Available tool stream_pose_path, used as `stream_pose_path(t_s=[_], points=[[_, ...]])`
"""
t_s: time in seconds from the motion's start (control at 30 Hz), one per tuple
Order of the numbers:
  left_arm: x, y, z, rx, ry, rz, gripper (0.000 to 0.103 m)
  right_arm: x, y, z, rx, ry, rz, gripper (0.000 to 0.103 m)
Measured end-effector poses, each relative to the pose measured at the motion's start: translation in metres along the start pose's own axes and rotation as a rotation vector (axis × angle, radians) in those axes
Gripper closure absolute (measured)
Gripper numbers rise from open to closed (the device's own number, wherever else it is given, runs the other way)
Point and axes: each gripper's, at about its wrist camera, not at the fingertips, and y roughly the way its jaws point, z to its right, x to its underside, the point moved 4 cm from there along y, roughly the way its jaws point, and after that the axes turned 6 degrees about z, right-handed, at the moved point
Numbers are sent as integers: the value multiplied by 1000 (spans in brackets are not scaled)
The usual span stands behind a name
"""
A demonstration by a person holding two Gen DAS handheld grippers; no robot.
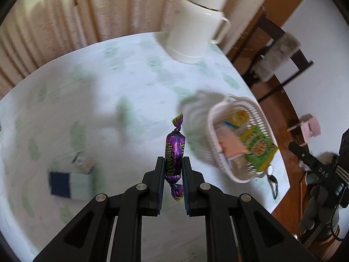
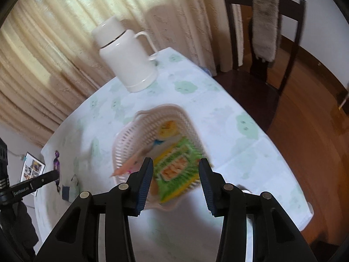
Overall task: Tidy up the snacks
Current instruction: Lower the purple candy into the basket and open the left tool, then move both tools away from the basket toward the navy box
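Observation:
My left gripper [image 1: 172, 160] is shut on a purple wrapped candy [image 1: 175, 150] and holds it upright above the table, left of the white woven basket [image 1: 218, 118]. The basket holds a green snack packet [image 1: 258, 147], a yellow item and pale packets. In the right wrist view my right gripper [image 2: 176, 163] is open and empty, just above the basket [image 2: 135, 135] with the green packet [image 2: 176, 170] between its fingers. The left gripper with the candy [image 2: 56, 163] shows at the far left there.
A white thermos jug [image 1: 196, 24] stands at the far side of the table [image 1: 109, 76], also in the right wrist view [image 2: 128, 59]. A blue and pale box [image 1: 69, 183] lies at the left. A dark chair [image 2: 261, 43] with a grey cloth stands beyond the table edge.

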Motion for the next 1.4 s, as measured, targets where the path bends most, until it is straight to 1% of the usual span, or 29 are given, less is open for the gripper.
stream_pose_path(t_s=[0.2, 0.4, 0.47, 0.5, 0.53, 0.57, 0.77, 0.9, 1.0, 1.13, 1.27, 1.33, 1.4], points=[[-11, 23, 57, 37, 107, -27, 90, 4, -12, 35, 16, 56, 13, 58], [-25, 44, 105, 70, 178, -43, 89, 8, -19, 60, 33, 102, 23, 58], [-29, 51, 113, 71, 180, -51, 73, 8, -21, 66, 37, 115, 25, 58], [-30, 56, 116, 81, 168, -62, 58, 9, -20, 69, 38, 119, 24, 58], [-30, 56, 115, 84, 158, -63, 55, 10, -20, 72, 39, 124, 23, 58], [-30, 57, 115, 78, 148, -64, 55, 10, -20, 74, 39, 126, 22, 58], [-28, 53, 95, 28, 98, -59, 55, 12, -15, 75, 19, 126, 5, 58], [-22, 44, 70, -12, 28, -57, 55, 10, -9, 64, -18, 103, -4, 58], [-13, 36, 44, -42, -35, -64, 55, 10, -5, 53, -46, 79, -19, 58], [-2, 27, 15, -72, -63, -72, 55, 12, -1, 31, -67, 44, -32, 58], [8, 12, -22, -86, -80, -62, 55, 14, -1, 4, -71, 41, -14, 58], [10, 1, -45, -86, -115, -44, 55, 15, -2, -17, -90, 35, -18, 58], [14, -7, -70, -96, -151, -34, 54, 15, -4, -42, -94, -14, -12, 58]])
